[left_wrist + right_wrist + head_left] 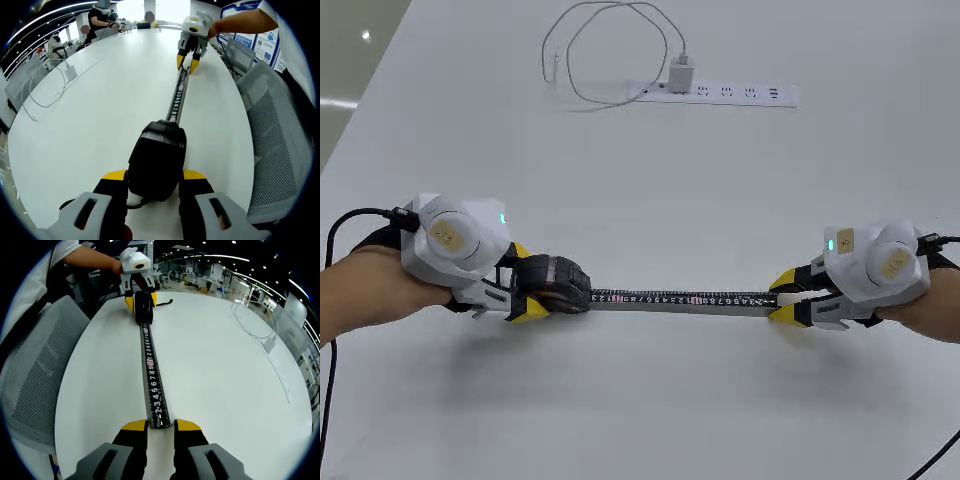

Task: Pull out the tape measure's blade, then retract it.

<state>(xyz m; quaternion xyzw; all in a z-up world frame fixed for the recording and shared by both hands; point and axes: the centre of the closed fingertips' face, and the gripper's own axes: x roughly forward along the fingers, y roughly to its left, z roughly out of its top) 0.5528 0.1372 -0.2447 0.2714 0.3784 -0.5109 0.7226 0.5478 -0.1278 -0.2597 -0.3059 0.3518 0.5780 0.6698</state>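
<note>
Half done: blade out, retraction yet to come.
The left gripper is clamped around the tape measure on the white table. The right gripper, well apart from it, pinches the tip of the blade, which runs straight between them, numbers up. By my reading the pull-out is made or nearly so; feeding the blade back remains.
</note>
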